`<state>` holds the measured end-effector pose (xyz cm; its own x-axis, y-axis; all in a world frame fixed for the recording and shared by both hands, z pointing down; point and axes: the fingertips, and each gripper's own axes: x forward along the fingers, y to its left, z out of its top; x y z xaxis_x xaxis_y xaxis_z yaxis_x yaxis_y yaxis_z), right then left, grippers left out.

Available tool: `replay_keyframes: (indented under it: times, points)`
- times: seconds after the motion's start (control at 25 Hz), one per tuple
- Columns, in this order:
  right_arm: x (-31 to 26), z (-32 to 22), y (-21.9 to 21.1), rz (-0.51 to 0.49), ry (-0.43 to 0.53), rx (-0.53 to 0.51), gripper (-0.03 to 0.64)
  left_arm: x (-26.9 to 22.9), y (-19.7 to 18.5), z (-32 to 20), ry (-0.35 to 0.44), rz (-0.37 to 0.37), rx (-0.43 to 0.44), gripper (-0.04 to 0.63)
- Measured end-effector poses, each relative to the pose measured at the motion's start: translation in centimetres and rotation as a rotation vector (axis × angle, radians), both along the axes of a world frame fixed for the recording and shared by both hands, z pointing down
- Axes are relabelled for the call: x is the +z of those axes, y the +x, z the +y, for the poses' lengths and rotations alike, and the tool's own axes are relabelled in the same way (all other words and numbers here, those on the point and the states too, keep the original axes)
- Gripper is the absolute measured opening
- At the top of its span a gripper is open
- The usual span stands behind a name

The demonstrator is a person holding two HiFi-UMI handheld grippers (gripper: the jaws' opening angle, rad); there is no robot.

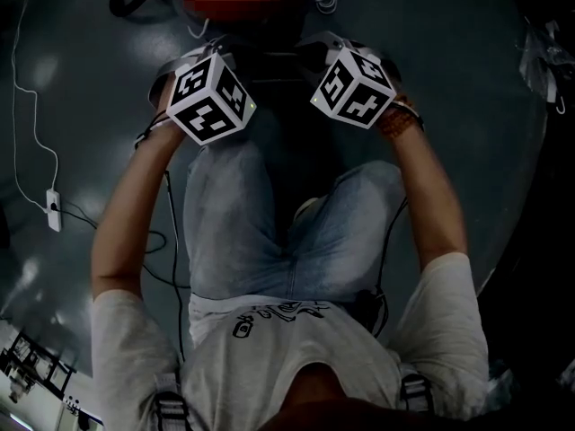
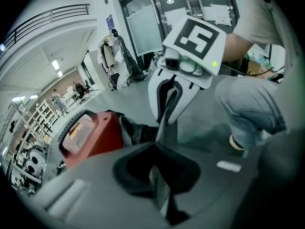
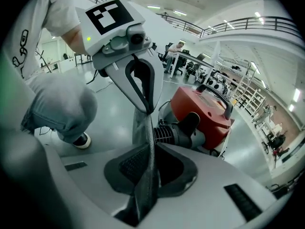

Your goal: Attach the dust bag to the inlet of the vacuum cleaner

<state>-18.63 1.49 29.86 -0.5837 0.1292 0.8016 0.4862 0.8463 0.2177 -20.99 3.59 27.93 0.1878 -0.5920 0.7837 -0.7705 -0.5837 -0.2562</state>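
The dust bag (image 3: 143, 132) is a grey fabric strip stretched between my two grippers. In the right gripper view my right gripper (image 3: 143, 194) is shut on one edge of it. My left gripper (image 3: 145, 109) stands opposite and pinches the other edge. The left gripper view shows the same bag (image 2: 167, 128) running from my left gripper (image 2: 159, 194) up to my right gripper (image 2: 167, 123). The red vacuum cleaner (image 3: 205, 111) sits on the floor just beyond, its black ribbed inlet (image 3: 174, 133) facing the bag. In the head view only the marker cubes (image 1: 208, 97) show; the bag is hidden.
The person's jeans-clad legs (image 1: 234, 223) and a shoe (image 3: 83, 141) are close behind the grippers. A white power strip (image 1: 52, 209) with its cable lies on the grey floor at the left. Desks, shelves and people stand far off.
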Motion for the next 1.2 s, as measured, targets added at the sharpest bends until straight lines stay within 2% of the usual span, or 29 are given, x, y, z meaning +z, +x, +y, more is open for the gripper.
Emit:
replay_keyframes:
  times: [0.2,0.44,0.52,0.64,0.72,0.96,1.04,1.2]
  points:
    - [0.3,-0.6,0.6,-0.028,-0.083,0.056,0.041,-1.2,0.5,-1.2,0.016,-0.031,0.032,0.006]
    - [-0.4,-0.6,-0.5,0.002,0.051,-0.018,0.052,-0.5,-0.4,-0.5,0.044,-0.008,-0.019,0.006]
    - [-0.3,-0.7,-0.5,-0.001,0.026,-0.013,0.054,-0.6,-0.5,-0.7,0.051,-0.008,-0.023,0.005]
    - [0.1,-1.3,0.1,-0.025,-0.062,0.046,0.054,-1.1,0.0,-1.8,0.053,-0.044,0.012,0.005]
    - [0.2,-1.7,0.3,-0.032,-0.077,0.062,0.054,-1.2,0.2,-2.2,0.058,-0.065,0.025,0.005]
    - [-0.5,-1.5,-1.5,0.003,0.038,-0.024,0.064,-0.6,-1.3,-1.3,0.091,-0.033,-0.033,0.005]
    - [-0.3,-1.7,-1.2,-0.009,0.009,-0.007,0.064,-0.7,-1.3,-1.8,0.105,-0.05,-0.024,0.005]
    - [0.3,-2.4,0.0,-0.055,-0.096,0.1,0.064,-1.1,-0.5,-3.3,0.111,-0.121,0.038,0.005]
